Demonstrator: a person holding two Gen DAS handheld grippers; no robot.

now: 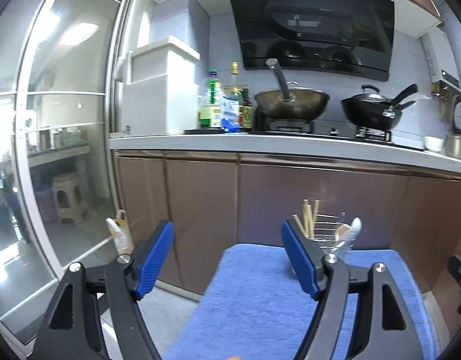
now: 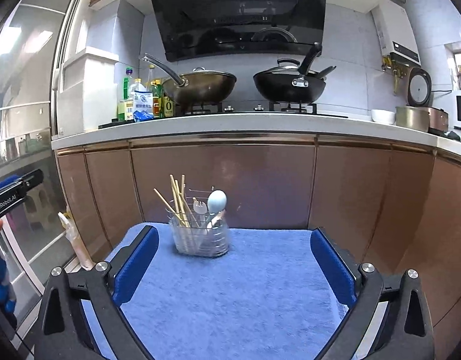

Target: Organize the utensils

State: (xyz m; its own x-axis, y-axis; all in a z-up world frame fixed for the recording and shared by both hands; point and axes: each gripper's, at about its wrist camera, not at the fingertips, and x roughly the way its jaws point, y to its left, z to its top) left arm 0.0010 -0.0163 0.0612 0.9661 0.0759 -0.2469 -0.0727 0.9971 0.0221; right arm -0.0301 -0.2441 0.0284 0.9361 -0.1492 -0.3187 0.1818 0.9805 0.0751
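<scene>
A wire utensil holder (image 2: 201,235) stands upright at the far edge of a blue cloth-covered surface (image 2: 245,294). In it stand several wooden chopsticks (image 2: 177,201), a white fork (image 2: 199,208) and a pale blue spoon (image 2: 216,202). My right gripper (image 2: 235,267) is open and empty, above the cloth in front of the holder. My left gripper (image 1: 227,258) is open and empty, held at the cloth's left edge (image 1: 260,300); the holder (image 1: 335,237) shows just behind its right finger, with chopsticks (image 1: 308,219) and spoon (image 1: 350,229).
Brown cabinet doors (image 2: 224,180) rise right behind the cloth, under a white counter (image 2: 230,123) with two woks (image 2: 200,85) and bottles (image 2: 140,99). A glass sliding door (image 1: 50,120) is to the left. A plastic bag (image 1: 120,234) hangs near the cabinet's left end.
</scene>
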